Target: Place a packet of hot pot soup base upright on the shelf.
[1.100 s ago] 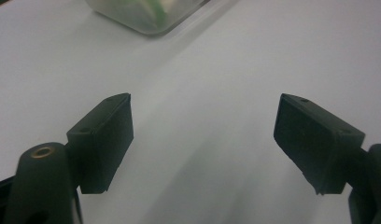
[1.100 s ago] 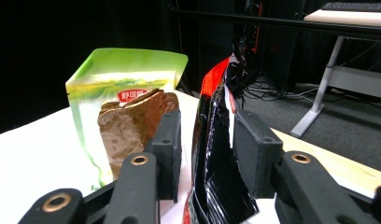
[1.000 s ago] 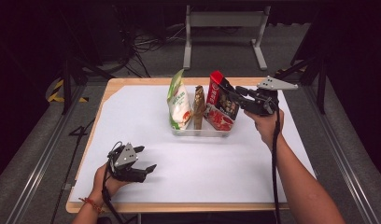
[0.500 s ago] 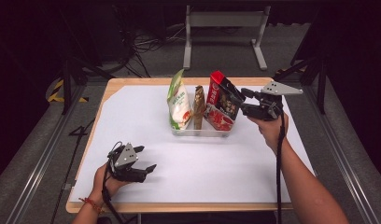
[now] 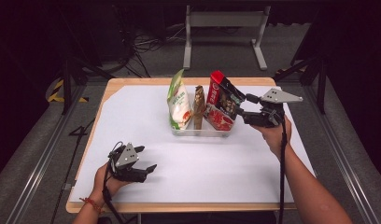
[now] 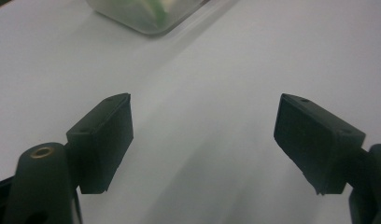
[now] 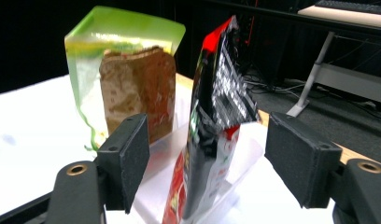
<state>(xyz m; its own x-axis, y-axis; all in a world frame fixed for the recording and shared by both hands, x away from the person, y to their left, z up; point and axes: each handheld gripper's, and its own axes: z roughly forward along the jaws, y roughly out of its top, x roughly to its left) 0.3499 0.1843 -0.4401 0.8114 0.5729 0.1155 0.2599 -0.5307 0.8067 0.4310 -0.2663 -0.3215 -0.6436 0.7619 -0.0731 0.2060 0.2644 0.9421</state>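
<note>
Item 1: red and black snack bag, standing at the right end of a clear plastic bin toward the far middle of the desk. Upright, leaning slightly. In the right gripper view the bag shows a red top edge, a silvery black face and a red and white lower part; print is present but too blurred to read, and no brand can be made out.

Item 2: right tongs, held in the person's right hand just beside the bin's right end. Jaws spread wide, one on each side of the red and black bag, neither pad seen touching it in the right gripper view.

Item 3: brown paper-like packet, upright in the middle of the bin, between the other two bags. Surface mottled; no legible writing.

Item 4: green and white pouch, upright at the bin's left end. Green lettering on the white face, unreadable.

Item 5: left tongs, in the left hand, near the front left of the desk, well apart from the bin. Jaws wide apart and holding nothing, over the white sheet covering the desk, as the left gripper view shows.
</note>
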